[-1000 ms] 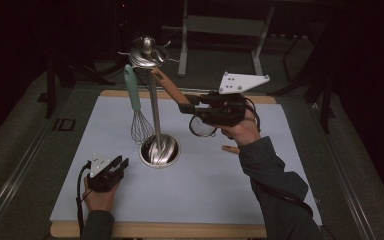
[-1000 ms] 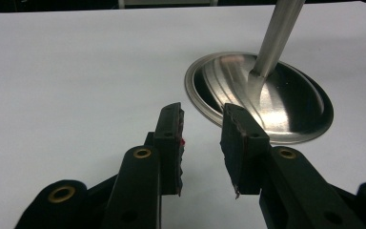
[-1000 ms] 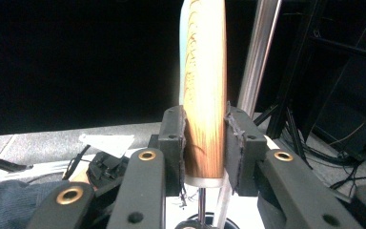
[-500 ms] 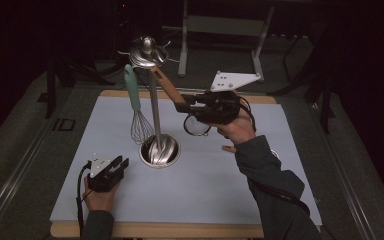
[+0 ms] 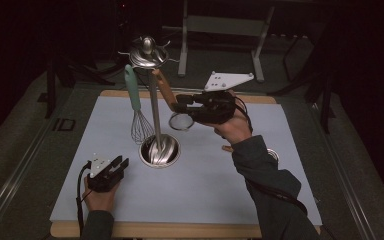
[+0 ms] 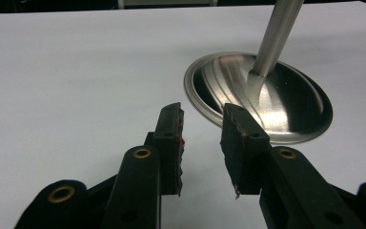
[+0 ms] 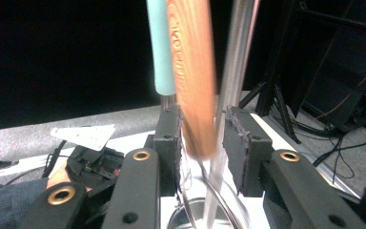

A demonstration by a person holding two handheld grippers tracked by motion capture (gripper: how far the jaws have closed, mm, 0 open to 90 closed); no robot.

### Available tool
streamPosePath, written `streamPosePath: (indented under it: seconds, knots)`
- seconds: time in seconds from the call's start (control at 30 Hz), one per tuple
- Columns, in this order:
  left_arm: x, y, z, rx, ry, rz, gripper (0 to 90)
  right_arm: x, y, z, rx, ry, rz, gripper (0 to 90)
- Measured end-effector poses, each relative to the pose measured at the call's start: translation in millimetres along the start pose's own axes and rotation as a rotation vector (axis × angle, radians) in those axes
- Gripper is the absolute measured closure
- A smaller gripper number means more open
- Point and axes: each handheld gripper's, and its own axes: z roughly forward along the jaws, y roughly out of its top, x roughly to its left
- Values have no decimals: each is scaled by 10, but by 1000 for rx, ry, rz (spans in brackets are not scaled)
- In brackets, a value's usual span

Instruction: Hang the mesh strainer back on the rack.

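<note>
Steel rack (image 5: 154, 115) stands mid-mat, round base (image 5: 159, 150) on the pale mat (image 5: 220, 190), hook crown (image 5: 148, 52) on top. A whisk (image 5: 136, 107) with a teal handle hangs from the crown at 9 o'clock of the pole, wire head just above the base.

A strainer (image 5: 170, 102) with a wooden handle hangs from the crown at 3 o'clock of the pole, tilted, its ring (image 5: 181, 121) swung out at 4 o'clock.

Right gripper (image 5: 180, 105) is raised, level, pointing at 9 o'clock toward the pole, grey plate on top. Its jaws have just been opening. In the right gripper view the wooden handle (image 7: 193, 76) sits between the jaws (image 7: 200, 136), near the left pad (image 7: 169, 138), with a gap to the right pad; contact on the left is unclear from blur. Not clamped. The teal handle (image 7: 161, 47) and pole (image 7: 236, 62) lie behind.

Left gripper (image 5: 119, 165) rests low on the mat at 8 o'clock of the base, pointing at 2 o'clock. Its jaws (image 6: 202, 138) stand part open with nothing between them, and the base (image 6: 267, 95) is just ahead of the tips.
</note>
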Motion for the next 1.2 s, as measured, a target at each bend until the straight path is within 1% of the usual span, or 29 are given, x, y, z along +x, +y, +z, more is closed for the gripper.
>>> streamPosePath:
  seconds: [0.23, 0.5, 0.57, 0.6, 0.67, 0.73, 0.8, 0.97, 1.07, 1.17, 1.2]
  knots:
    - [-2, 0, 1, 1, 1, 1, 689, -10, -23, -33, 4, -5, 3, 678]
    - [-2, 1, -5, 1, 2, -1, 689, -20, -37, -62, 30, -17, -9, 687]
    - [1, 1, -9, -2, 0, -2, 689, -24, -44, -64, 43, -26, -13, 690]
    - [4, 1, -8, -2, 0, -2, 689, -26, -55, -64, 59, -33, -20, 690]
    - [3, 0, -4, -3, 1, -4, 689, -27, -60, -64, 68, -36, -22, 690]
    - [3, 0, 1, -4, 2, -6, 689, -38, -88, -59, 108, -62, -40, 690]
    - [2, 3, -1, -4, 3, -4, 689, -50, -112, -57, 130, -74, -51, 690]
    - [-5, 12, 0, -10, -2, -6, 690, -74, -195, -69, 174, -101, -56, 689]
    - [-19, 23, -18, -25, -7, -7, 694, -95, -244, -89, 197, -116, -61, 688]
    - [-26, 41, -57, -49, -22, -12, 705, -119, -299, -118, 215, -125, -47, 685]
    - [-26, 41, -57, -49, -22, -12, 711, -130, -320, -126, 222, -130, -49, 682]
